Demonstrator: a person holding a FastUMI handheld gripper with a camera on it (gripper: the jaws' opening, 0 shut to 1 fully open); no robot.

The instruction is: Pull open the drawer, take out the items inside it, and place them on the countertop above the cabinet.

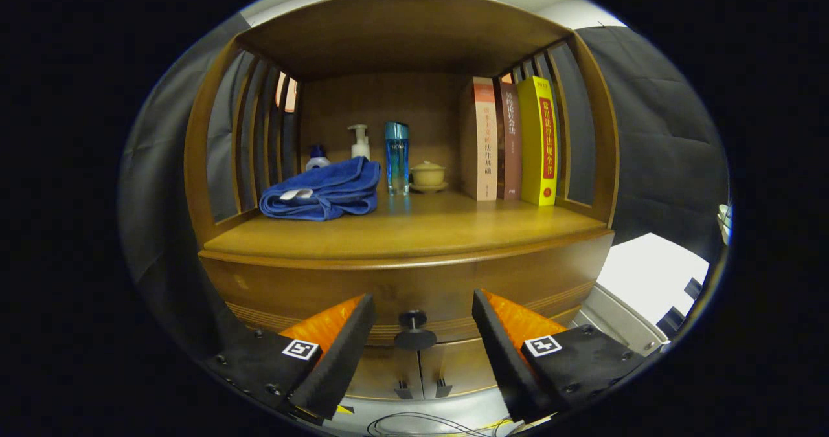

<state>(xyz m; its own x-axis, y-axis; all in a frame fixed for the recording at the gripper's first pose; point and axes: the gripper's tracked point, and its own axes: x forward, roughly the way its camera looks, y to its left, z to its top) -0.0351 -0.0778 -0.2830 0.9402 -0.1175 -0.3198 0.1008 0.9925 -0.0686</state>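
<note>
Your gripper (422, 311) has its jaws spread wide, with nothing pinched between them. Centred in the gap between the fingertips sits the small dark round knob (414, 331) of the wooden drawer front (414, 288); neither finger touches it, and the knob lies level with the tips, slightly beyond them. The drawer looks closed, its curved front flush with the cabinet body, so you cannot see whatever lies inside it.

Below the knob you can make out the tops of two lower wooden cabinet doors (421, 366) meeting at a centre seam, and under those a few thin cables (414, 424) on the floor.

Just above the drawer front runs the brown wooden countertop (414, 233), set inside an open alcove with slatted sides. On its left half lies a folded blue towel (324, 194). Behind the towel stand a small white bottle with a blue cap (317, 158) and a white pump bottle (359, 142). Just right of the towel stands a tall clear blue bottle (397, 158), and beside that a small lidded yellowish cup on a saucer (428, 175). Further right, three upright books stand side by side: a pale orange-spined one (484, 139), a dark brown one (510, 142) and a yellow one (541, 142) against the right slats.
</note>
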